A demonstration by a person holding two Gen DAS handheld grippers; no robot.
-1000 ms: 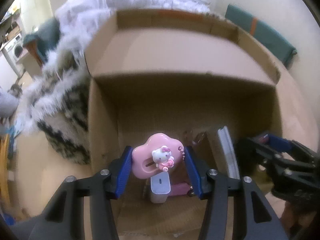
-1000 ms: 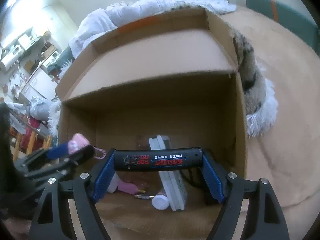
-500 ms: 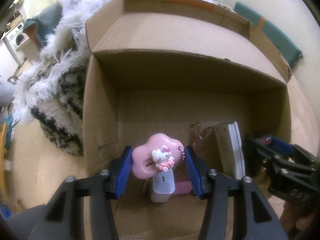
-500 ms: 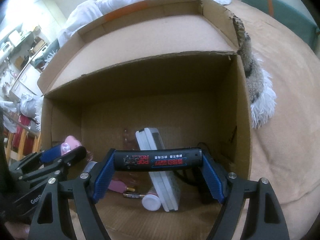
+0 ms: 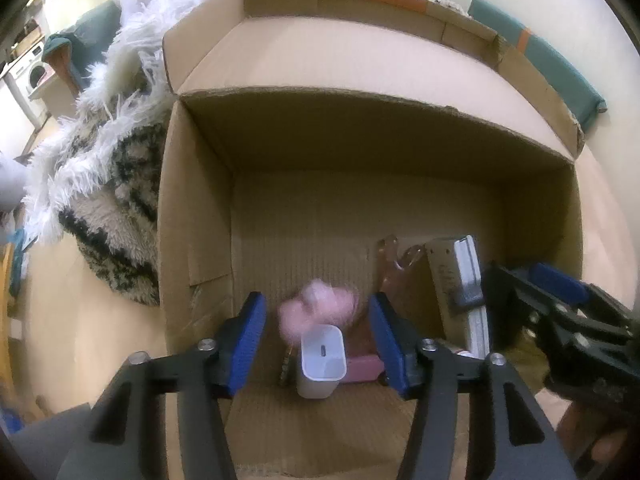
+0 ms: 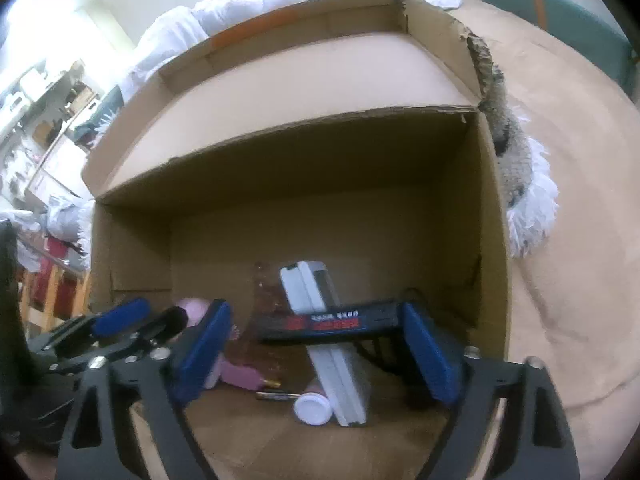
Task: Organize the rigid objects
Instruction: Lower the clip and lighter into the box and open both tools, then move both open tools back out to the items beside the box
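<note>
Pink charm (image 5: pixel 318 312), blurred, is seen between the blue pads of the left hand-held gripper (image 5: pixel 316 340), with gaps on both sides, so it's not being squeezed. Those jaws have just been opening, with the charm still in the space between them. It sits low inside the cardboard box (image 5: pixel 196 240), right above a white charger block (image 5: pixel 322 362) that stands on the box floor. A pink thing (image 5: pixel 362 368) is tucked just behind the charger, but what it is can't be told.

Over on the right hand-held gripper (image 6: pixel 316 354), same story: jaws have just been opening and are spread wide. A black tube (image 6: pixel 332 322) with red and white print is seen between the pads. Its right end looks close to the right pad, and the left end is clear of the left pad, so no grip is made. Whether it's resting on anything can't be told. It crosses in front of a white flat case (image 6: pixel 320 320) that stands tilted on edge in the box.

A white round cap (image 6: pixel 313 408) is found on the box floor beside the case's lower end, with a thin dark stick (image 6: pixel 276 395) just left of it.

Outside the box, a shaggy black-and-white rug (image 5: pixel 100 184) is pressed against its left wall, and a tan floor (image 6: pixel 580 240) is spread out on the right.
</note>
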